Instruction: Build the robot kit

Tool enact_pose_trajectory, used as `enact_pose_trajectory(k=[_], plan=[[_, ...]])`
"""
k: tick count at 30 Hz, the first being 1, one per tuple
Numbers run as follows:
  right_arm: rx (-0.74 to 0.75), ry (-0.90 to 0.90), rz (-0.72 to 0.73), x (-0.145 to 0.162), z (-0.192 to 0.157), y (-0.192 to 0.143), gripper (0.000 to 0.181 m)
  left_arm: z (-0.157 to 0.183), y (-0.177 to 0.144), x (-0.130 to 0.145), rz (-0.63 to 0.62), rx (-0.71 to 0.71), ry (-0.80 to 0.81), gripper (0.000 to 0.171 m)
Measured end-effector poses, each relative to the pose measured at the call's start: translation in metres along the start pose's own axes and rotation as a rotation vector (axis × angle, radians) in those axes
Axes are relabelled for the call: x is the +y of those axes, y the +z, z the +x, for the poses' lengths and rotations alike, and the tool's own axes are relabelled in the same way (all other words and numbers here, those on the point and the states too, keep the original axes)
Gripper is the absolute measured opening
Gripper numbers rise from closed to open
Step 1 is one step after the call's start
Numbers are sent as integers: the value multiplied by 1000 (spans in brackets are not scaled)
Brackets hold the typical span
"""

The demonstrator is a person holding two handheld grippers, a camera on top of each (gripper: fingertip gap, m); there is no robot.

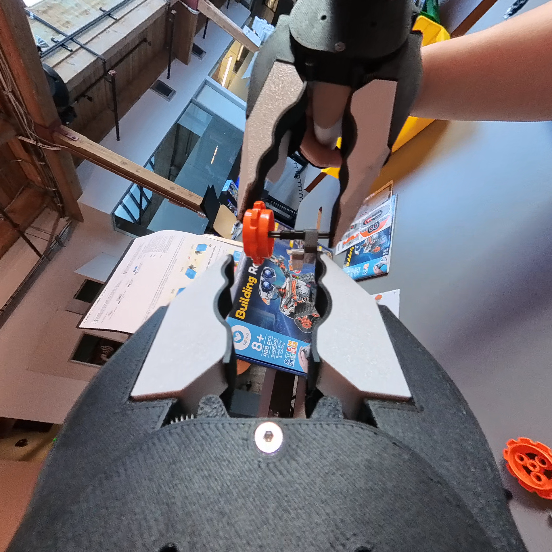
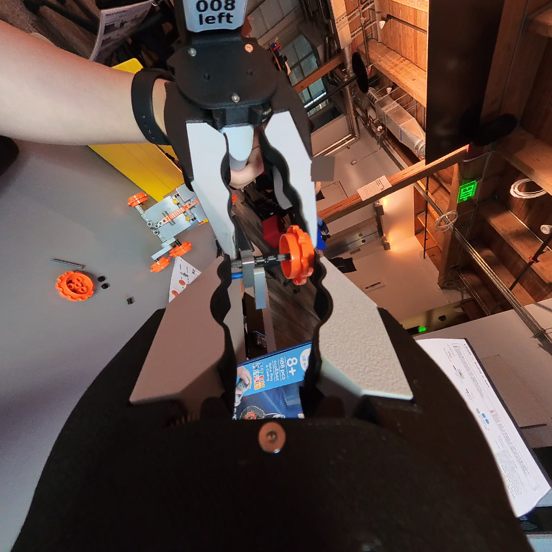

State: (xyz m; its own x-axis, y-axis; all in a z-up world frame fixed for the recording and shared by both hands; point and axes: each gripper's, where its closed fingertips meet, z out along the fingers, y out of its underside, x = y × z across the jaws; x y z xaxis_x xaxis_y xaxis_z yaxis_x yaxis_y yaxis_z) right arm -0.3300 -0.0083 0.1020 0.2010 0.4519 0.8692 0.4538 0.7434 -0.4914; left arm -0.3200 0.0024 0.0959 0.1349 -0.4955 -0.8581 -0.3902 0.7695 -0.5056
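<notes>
Meeting tip to tip at frame centre, the left gripper (image 1: 274,261) and right gripper (image 2: 271,261) both bracket an orange wheel (image 1: 258,231) on a black axle (image 1: 286,234), above the table (image 1: 478,268). Both jaws stand half open; which one grips cannot be told. A second wheel (image 1: 530,467) lies lower right.

I can't tell which gripper is really pinching the small black axle rod (image 1: 288,235). The flat orange toothed plastic wheel (image 1: 530,466) is cut off at the edge. The tiny black bits (image 2: 103,282) are too small to name.
</notes>
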Motion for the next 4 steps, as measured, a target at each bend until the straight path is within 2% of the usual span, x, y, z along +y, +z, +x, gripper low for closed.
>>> enact_pose_trajectory(k=[2, 4], plan=[[3, -5, 21, -4, -1, 1, 54, 3, 0, -1, 13, 7, 24, 45], [-13, 11, 32, -6, -3, 1, 54, 5, 1, -2, 13, 4, 50, 46]])
